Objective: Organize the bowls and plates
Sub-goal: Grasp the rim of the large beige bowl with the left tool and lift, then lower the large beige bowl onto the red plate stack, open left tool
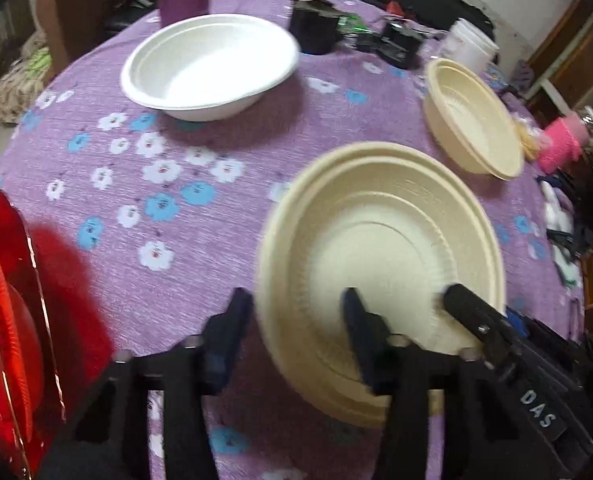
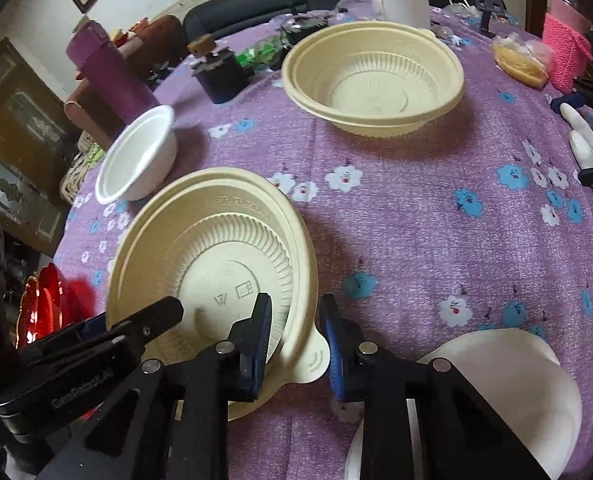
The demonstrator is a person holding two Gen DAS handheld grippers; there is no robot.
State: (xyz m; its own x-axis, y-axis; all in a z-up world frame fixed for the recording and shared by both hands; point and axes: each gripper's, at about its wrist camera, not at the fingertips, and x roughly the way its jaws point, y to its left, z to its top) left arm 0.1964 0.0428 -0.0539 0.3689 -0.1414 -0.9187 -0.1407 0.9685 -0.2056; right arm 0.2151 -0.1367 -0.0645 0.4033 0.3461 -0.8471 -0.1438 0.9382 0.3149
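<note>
Far left: a red plate [image 1: 8,320], wrapped, stands on edge at the margin of the purple tablecloth [image 1: 200,240]. Behind it, a white bowl [image 1: 208,68], upright and empty.

Left gripper [image 1: 296,320]: jaws spread, astride the left rim of the near cream bowl [image 1: 376,220], one finger outside the wall and one over the bowl's floor. No pinch is evident.

The near cream bowl sits flat on the cloth, directly between the two tools. It is empty. Its doubled rim line suggests two bowls nested.

Right gripper [image 2: 296,328]: jaws drawn narrow over the opposite rim beside the small tab [image 2: 316,360], inner finger against the ribbed wall, outer finger just outside. Whether the pads actually bite cannot be confirmed from this angle.

Beyond and to the right: a far cream bowl [image 2: 372,76], upright and empty, well apart from the near one. It lies closer to the right hand's side, so a transfer there would favour that hand.

Lower right: a white dish [image 2: 516,380], partly hidden by the tool.
</note>
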